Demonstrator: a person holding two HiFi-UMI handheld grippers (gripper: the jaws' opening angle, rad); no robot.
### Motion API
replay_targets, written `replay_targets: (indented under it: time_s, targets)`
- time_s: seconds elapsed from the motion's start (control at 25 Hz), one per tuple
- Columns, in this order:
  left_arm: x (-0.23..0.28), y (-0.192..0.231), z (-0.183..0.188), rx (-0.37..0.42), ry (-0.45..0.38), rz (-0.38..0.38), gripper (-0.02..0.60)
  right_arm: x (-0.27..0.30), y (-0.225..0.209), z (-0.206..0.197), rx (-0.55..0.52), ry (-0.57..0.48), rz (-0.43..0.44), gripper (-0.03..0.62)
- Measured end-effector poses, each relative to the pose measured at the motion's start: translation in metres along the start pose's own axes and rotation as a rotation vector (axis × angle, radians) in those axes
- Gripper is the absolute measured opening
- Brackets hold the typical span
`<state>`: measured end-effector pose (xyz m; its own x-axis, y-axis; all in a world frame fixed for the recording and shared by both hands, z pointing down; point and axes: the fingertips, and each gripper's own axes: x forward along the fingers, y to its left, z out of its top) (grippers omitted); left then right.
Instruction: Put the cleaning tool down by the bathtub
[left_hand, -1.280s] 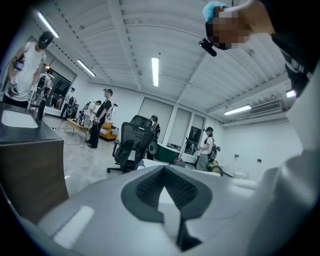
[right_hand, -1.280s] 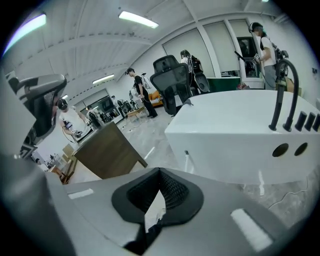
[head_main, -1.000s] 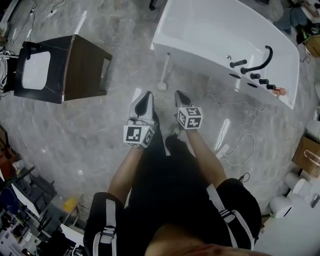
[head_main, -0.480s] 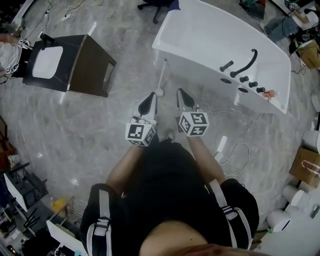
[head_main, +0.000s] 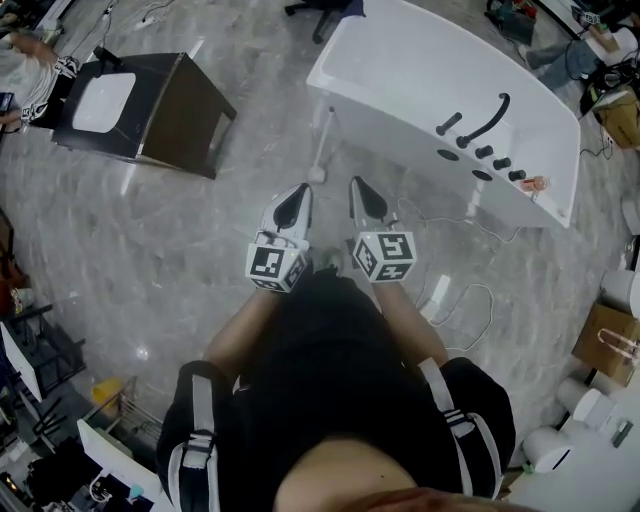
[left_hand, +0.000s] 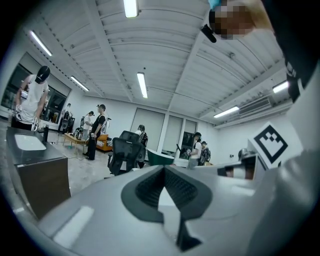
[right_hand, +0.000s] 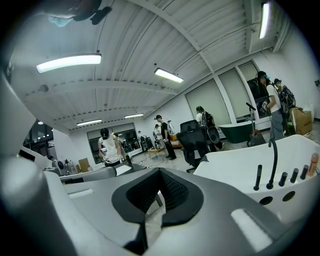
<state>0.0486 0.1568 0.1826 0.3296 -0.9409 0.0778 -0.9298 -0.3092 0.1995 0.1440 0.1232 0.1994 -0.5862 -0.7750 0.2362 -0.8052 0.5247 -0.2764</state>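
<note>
- Well, the tool (head_main: 320, 140) is on the floor (head_main: 180, 250). Its round end is down and its thin white stick leans on the side of the tub (head_main: 410, 70).
- So I think the job of putting it down by the tub is done, or very nearly.
- The left tongs (head_main: 297, 192) are clenched with nothing in them. The left gripper view shows the two dark pads pressed together.
- The right tongs (head_main: 362, 188) are clenched too, and they hold nothing.
- Both tongs hang in front of the person, side by side, with the tips toward the tub. The left tips are near the tool's round end, but I do not think they touch it.
- The best thing to do now is leave the tool alone. It only leans, so a small bump could make it slide and fall flat.
- Pull both tongs back toward the body and a little up. Do not swing them sideways, because the left one would pass close to the stick.
- Keep the feet slow. The tool stands just ahead of them, so a step forward could kick it.
- A white cord (head_main: 470, 300) lies on the floor to the right. I would step back and watch for it.
- If the tool looks wobbly, take hold low on the stick and set it more upright against the tub.
- The black box with a sink (head_main: 150, 100) is well away on the left and is not in the way.
</note>
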Motion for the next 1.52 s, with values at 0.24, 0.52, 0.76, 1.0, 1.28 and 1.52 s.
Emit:
replay_targets:
  time_s: [0.24,0.52,0.76,1.0,1.28,1.52]
  targets:
    - [-0.021,-0.002,0.002,-0.002,0.011,0.002,0.008,-0.017,0.02,0.005,0.005,-0.016,-0.002,-0.002]
    - [-0.035,0.008,0.015,0.003,0.006,-0.006,0.008,-0.022,0.04,0.009,-0.011,-0.019,-0.021,-0.002]
    - [-0.052,0.028,0.022,-0.014,0.016,-0.019,0.008,-0.02,0.068,0.006,-0.024,-0.007,-0.03,-0.002]
    - [-0.056,0.039,0.022,0.005,0.018,-0.043,0.008,-0.018,0.079,0.007,-0.032,-0.008,-0.057,-0.002]
    - [-0.055,0.048,0.024,0.0,0.017,-0.061,0.008,-0.01,0.082,0.01,-0.032,-0.021,-0.075,-0.002]
    - [-0.056,0.056,0.026,0.015,0.018,-0.069,0.008,-0.003,0.087,0.011,-0.044,-0.03,-0.08,-0.002]
